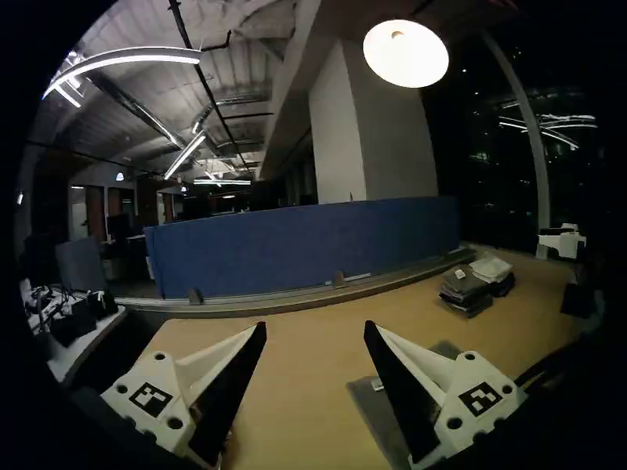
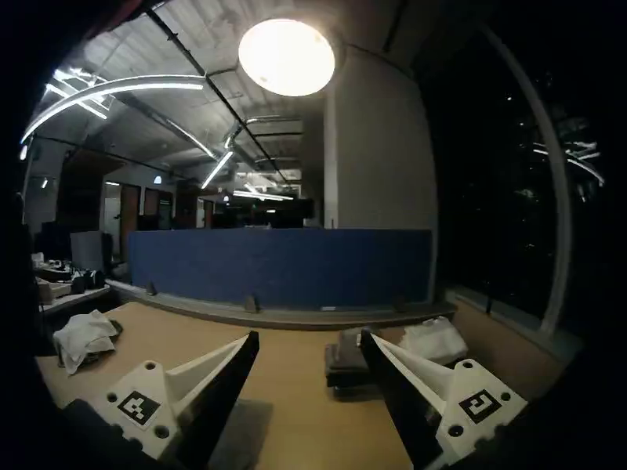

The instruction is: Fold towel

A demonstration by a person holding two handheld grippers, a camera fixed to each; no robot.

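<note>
Grippers poised above a wooden table (image 1: 313, 368), neither one holding cloth. In the left gripper view, the left gripper (image 1: 313, 325) shows its jaws spread wide and empty. A flat grey towel (image 1: 375, 407) lies on the table at about five o'clock, partly beneath the right-hand finger. A stack of folded towels (image 1: 474, 283) rests toward three o'clock, well apart from the gripper, in front of a blue partition (image 1: 306, 243). In the right gripper view, a crumpled white cloth (image 2: 85, 337) sits at nine o'clock near the table edge. The right gripper (image 2: 309, 334) likewise has its jaws wide, with nothing between them. A dim grey patch at seven o'clock is probably the grey towel (image 2: 243, 439), though it is too dark to be sure. The stack of folded towels (image 2: 345, 362) lies just past the right-hand fingertip at five o'clock. Judged from this layout, the fold has not begun and the step in hand is the approach. The next move calls for lowering each gripper to a near corner of the grey towel and closing on the fabric without pinching the table.
</note>
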